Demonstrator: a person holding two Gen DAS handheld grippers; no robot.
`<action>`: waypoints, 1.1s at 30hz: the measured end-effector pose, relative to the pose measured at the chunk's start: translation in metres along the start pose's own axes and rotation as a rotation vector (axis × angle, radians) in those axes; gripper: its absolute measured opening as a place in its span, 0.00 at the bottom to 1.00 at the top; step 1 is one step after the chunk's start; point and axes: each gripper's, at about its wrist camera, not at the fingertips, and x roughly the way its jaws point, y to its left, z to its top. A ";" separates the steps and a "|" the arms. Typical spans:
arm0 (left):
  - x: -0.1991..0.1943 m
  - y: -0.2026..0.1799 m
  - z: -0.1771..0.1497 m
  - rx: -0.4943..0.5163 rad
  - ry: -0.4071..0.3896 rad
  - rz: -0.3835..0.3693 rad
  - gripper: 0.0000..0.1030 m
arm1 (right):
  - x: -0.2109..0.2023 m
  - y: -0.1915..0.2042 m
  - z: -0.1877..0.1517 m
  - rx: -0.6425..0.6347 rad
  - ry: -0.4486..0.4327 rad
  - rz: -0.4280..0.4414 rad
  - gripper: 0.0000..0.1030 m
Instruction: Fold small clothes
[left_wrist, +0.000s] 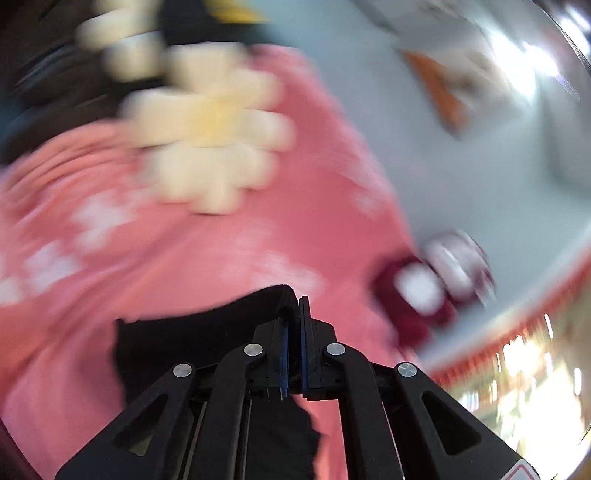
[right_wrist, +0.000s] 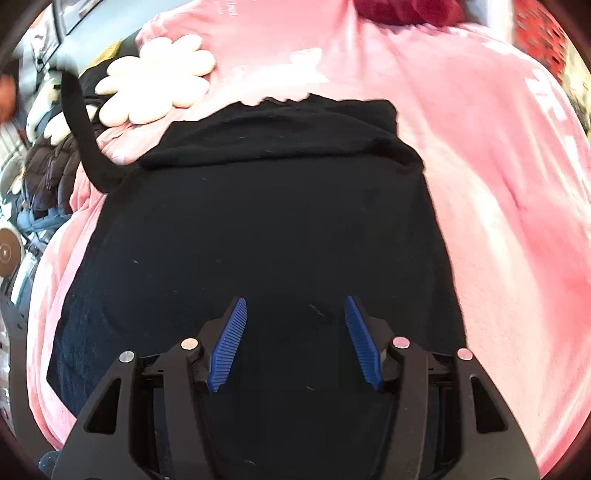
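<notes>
A small black garment (right_wrist: 266, 221) lies spread on a pink cloth (right_wrist: 480, 166), its far edge folded back on itself and a thin black strap (right_wrist: 79, 110) trailing up to the left. My right gripper (right_wrist: 295, 306) hovers open just over the near part of the garment, and its blue pads (right_wrist: 229, 343) grip nothing. The left wrist view is blurred. There my left gripper (left_wrist: 298, 301) is shut on an edge of the black garment (left_wrist: 207, 332), which drapes down to the left and under the fingers, over the pink cloth (left_wrist: 221, 251).
A cream flower-shaped cushion (right_wrist: 159, 81) rests on the pink cloth's far left; it also shows as a cushion (left_wrist: 210, 122) in the left view. A dark red item (left_wrist: 417, 295) sits at the cloth's edge on a pale surface (left_wrist: 461, 184). A dark jacket (right_wrist: 48, 173) lies at the left.
</notes>
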 end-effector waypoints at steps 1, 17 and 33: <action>0.013 -0.041 -0.017 0.060 0.053 -0.072 0.02 | -0.002 -0.004 -0.001 0.010 -0.003 -0.004 0.52; 0.084 0.028 -0.288 0.260 0.548 0.237 0.32 | -0.012 -0.102 0.059 0.136 -0.066 0.017 0.61; 0.021 0.106 -0.277 0.503 0.485 0.437 0.48 | 0.015 -0.060 0.202 0.045 -0.188 0.005 0.00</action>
